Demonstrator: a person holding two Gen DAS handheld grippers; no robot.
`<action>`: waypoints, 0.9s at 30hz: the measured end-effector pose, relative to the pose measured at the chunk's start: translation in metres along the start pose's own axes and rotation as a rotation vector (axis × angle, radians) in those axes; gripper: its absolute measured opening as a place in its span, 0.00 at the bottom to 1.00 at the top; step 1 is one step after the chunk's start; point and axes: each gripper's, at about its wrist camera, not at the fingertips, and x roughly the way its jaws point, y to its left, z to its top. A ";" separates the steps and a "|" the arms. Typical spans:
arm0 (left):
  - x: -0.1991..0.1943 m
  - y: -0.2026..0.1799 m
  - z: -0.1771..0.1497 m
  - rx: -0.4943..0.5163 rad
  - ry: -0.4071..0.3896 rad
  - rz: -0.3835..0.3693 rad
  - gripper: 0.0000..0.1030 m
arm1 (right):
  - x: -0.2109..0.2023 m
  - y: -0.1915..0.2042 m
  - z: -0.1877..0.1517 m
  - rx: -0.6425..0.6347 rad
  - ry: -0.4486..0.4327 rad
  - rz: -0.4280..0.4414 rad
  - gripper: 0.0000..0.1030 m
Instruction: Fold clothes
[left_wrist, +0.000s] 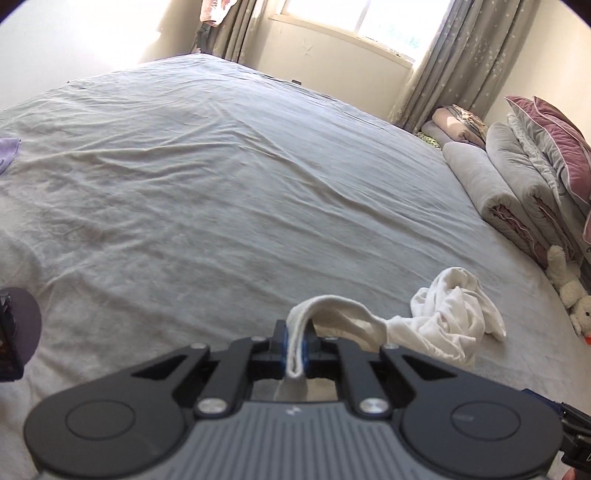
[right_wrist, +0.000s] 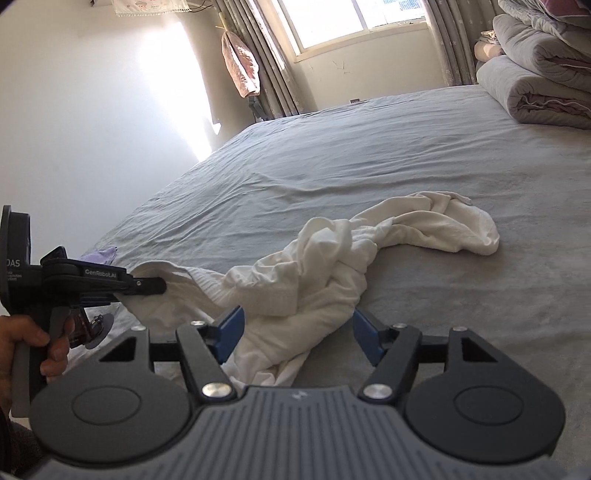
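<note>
Noted: white garment (right_wrist: 332, 273), light, limp and bunched near the bed's (left_wrist: 221, 184) near edge, pinched at a hem by left gripper (left_wrist: 295, 347), right gripper (right_wrist: 295, 332) spread around its middle, best taken at hems or corners

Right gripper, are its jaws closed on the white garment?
No, the right gripper has its jaws spread apart, with the white garment lying loosely between them on the bed.
</note>
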 end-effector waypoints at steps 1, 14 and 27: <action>-0.001 0.005 -0.001 0.000 0.000 0.018 0.07 | 0.003 -0.002 -0.001 0.006 0.007 -0.012 0.67; 0.009 0.027 -0.026 0.118 0.073 0.136 0.10 | 0.036 -0.010 -0.021 0.058 0.112 -0.083 0.67; 0.009 -0.013 -0.015 0.188 0.045 -0.026 0.66 | 0.023 -0.003 -0.012 0.043 0.063 -0.167 0.67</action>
